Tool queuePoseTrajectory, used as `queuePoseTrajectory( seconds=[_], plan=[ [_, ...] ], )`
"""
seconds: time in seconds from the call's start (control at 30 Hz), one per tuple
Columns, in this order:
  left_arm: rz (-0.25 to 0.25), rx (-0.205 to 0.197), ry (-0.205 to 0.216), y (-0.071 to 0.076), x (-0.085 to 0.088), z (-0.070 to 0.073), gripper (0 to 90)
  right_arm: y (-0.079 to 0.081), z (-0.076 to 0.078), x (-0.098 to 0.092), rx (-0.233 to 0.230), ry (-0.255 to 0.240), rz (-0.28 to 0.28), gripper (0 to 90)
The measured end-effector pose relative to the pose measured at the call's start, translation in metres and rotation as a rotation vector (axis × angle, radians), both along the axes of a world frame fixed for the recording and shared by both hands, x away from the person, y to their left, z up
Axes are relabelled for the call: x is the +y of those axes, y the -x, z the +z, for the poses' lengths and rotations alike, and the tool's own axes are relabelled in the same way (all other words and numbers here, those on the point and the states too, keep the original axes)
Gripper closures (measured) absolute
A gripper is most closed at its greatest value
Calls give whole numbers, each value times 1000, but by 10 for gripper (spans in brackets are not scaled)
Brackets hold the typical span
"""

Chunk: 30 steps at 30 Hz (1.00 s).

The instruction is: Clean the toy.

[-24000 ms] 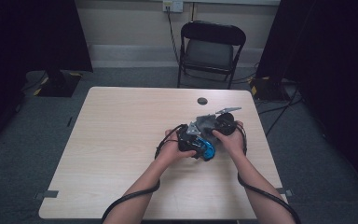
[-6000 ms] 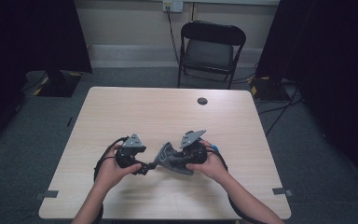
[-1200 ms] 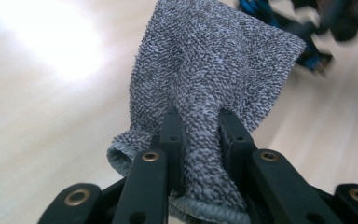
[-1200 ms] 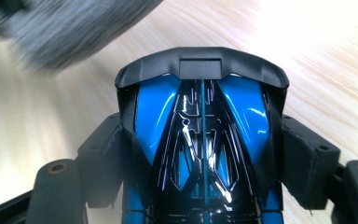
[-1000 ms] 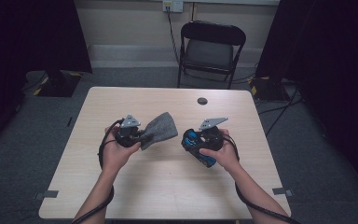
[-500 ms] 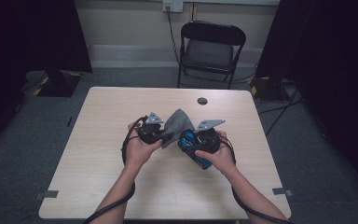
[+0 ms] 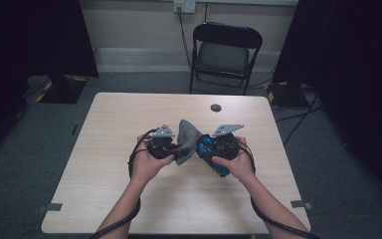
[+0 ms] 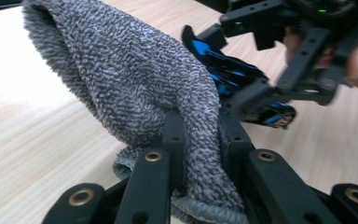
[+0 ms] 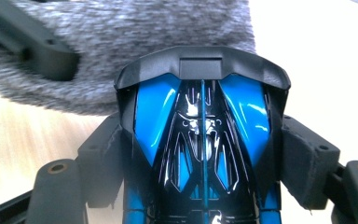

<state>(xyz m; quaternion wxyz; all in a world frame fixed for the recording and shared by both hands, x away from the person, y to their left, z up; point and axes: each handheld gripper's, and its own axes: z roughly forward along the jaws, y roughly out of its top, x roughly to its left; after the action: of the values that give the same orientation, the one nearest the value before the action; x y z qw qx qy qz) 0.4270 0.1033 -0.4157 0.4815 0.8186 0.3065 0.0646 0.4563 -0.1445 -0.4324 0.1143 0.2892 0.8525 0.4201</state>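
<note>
Broadly, a pale wooden table [image 7: 129,199] takes up the middle of the high view, with a black folding chair [image 7: 227,50] beyond its far edge and a small dark round disc [image 7: 216,107] lying near that edge. Both of the person's forearms come in from below and meet over the table's centre. A grey terry cloth [image 7: 186,139] hangs between the two tools, raised off the tabletop; the left gripper [image 8: 200,140] has its jaws pressed together on a fold of it. Just beside the cloth, on the right, the right gripper [image 9: 203,154] clamps a blue and black toy car [image 9: 200,140] by its sides, the car's dark end touching or nearly touching the cloth.
</note>
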Motion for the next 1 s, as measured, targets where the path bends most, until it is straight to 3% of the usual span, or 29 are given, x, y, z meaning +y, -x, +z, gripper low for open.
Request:
queuePoseTrajectory(
  seconds=[0.27,0.57,0.7,0.8,0.97,1.0],
  plan=[
    [-43,6,19,7,3,-2,765,-9,1,-7,9,2,-32,255],
    [-41,-1,5,14,16,-3,764,-15,5,-14,13,-5,-55,255],
    [-10,4,-14,15,30,-4,764,-18,8,-22,15,-24,-69,256],
    [46,-16,-20,13,43,-1,761,-16,11,-24,8,-22,-64,256],
    [95,-26,-7,6,49,6,761,-10,12,-20,3,-20,-39,256],
    [123,-31,4,2,51,10,761,-6,13,-16,4,-19,-21,256]
  ],
)
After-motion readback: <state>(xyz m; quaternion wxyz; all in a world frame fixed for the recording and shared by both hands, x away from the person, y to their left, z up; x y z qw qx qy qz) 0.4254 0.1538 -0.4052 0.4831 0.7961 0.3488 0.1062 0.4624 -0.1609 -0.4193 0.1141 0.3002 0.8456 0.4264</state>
